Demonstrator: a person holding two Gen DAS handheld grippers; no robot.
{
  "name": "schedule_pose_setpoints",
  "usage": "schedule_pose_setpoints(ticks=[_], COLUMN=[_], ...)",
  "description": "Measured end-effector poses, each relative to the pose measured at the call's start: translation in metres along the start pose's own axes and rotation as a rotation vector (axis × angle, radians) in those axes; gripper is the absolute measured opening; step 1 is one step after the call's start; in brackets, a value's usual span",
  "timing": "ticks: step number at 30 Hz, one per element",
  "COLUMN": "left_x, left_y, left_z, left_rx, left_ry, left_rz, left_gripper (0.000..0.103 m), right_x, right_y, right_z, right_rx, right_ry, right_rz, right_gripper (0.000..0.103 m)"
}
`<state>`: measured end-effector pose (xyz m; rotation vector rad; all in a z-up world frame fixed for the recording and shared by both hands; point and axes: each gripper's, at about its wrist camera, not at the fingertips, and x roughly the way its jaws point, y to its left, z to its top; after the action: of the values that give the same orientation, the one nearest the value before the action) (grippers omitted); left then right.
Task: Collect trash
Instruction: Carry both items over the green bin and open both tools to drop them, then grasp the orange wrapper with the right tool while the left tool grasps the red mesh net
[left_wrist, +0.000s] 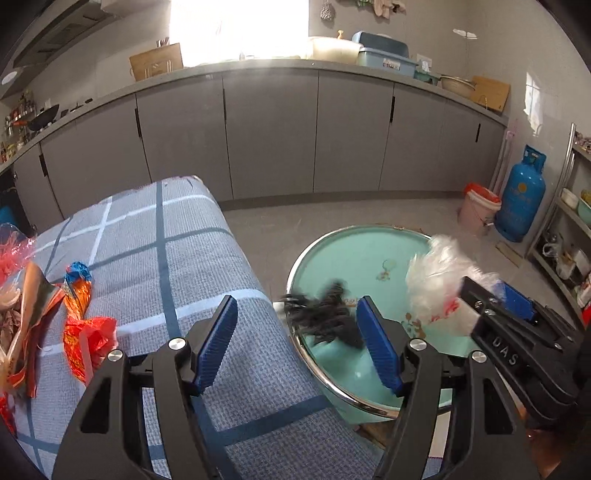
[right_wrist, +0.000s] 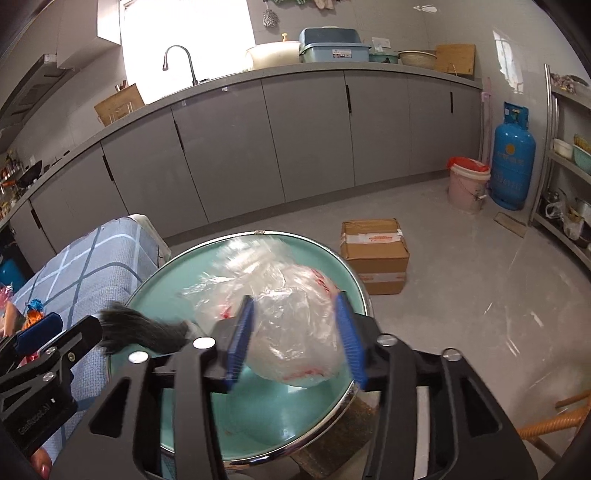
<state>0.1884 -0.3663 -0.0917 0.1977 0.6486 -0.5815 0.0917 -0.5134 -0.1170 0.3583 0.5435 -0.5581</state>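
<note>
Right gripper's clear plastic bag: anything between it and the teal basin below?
Nothing visible. The clear plastic bag sits between the right gripper fingers directly over the teal basin, with open basin interior below. The black bag, blurred, is off to the left over the same basin, by the left gripper, not under the clear one.

Daylight floods in through the window (left_wrist: 238, 29) above the counter and blows it out to pure white in both views, with a haze of glare spilling onto the counter edge below. The room is otherwise evenly bright with soft shadows. Fisheye distortion bows the cabinets (right_wrist: 258, 147) and darkens the corners. The black scrap (left_wrist: 325, 314) and clear plastic bag (right_wrist: 291, 314) are smeared by motion blur
</note>
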Motion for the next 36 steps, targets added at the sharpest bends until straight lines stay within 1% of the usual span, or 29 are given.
schedule_pose_setpoints(ticks=[3,4,5,6,7,8,10,12,14,21,27,32,36], left_x=[-0.005,-0.007,-0.011,-0.015,-0.019,-0.024,-0.031,-0.037,-0.042,-0.059,-0.086,-0.106,-0.126], left_y=[0.006,0.009,0.015,0.018,0.022,0.027,0.033,0.04,0.046,0.067,0.094,0.125,0.15], left_z=[0.0,0.0,-0.001,-0.001,-0.002,-0.003,-0.005,-0.007,-0.01,-0.02,-0.036,-0.049,-0.062], left_rx=[-0.021,-0.039,-0.062,-0.073,-0.084,-0.096,-0.105,-0.109,-0.117,-0.145,-0.17,-0.222,-0.234], left_ry=[-0.002,-0.005,-0.012,-0.021,-0.035,-0.051,-0.063,-0.077,-0.082,-0.078,-0.098,-0.085,-0.101], left_rz=[0.013,0.019,0.032,0.044,0.059,0.076,0.095,0.119,0.139,0.184,0.234,0.252,0.309], left_gripper=[0.066,0.068,0.072,0.079,0.084,0.086,0.092,0.095,0.096,0.097,0.098,0.098,0.098], right_x=[-0.003,-0.003,-0.004,-0.006,-0.007,-0.009,-0.012,-0.014,-0.015,-0.021,-0.025,-0.032,-0.042], right_y=[0.0,0.0,-0.001,-0.002,-0.004,-0.004,-0.006,-0.004,-0.001,0.01,0.031,0.051,0.065], right_z=[0.0,0.0,0.0,0.001,0.001,0.001,0.001,0.0,0.0,0.0,-0.001,-0.006,-0.013], right_rx=[-0.002,-0.001,0.002,0.006,0.008,0.011,0.013,0.0,-0.019,-0.044,-0.097,-0.142,-0.161], right_ry=[-0.016,-0.021,-0.029,-0.038,-0.046,-0.057,-0.075,-0.086,-0.092,-0.107,-0.109,-0.109,-0.107], right_rz=[-0.008,-0.014,-0.019,-0.023,-0.029,-0.038,-0.046,-0.064,-0.077,-0.056,-0.012,0.021,0.058], right_gripper=[0.057,0.062,0.064,0.065,0.071,0.076,0.079,0.081,0.083,0.084,0.084,0.084,0.087])
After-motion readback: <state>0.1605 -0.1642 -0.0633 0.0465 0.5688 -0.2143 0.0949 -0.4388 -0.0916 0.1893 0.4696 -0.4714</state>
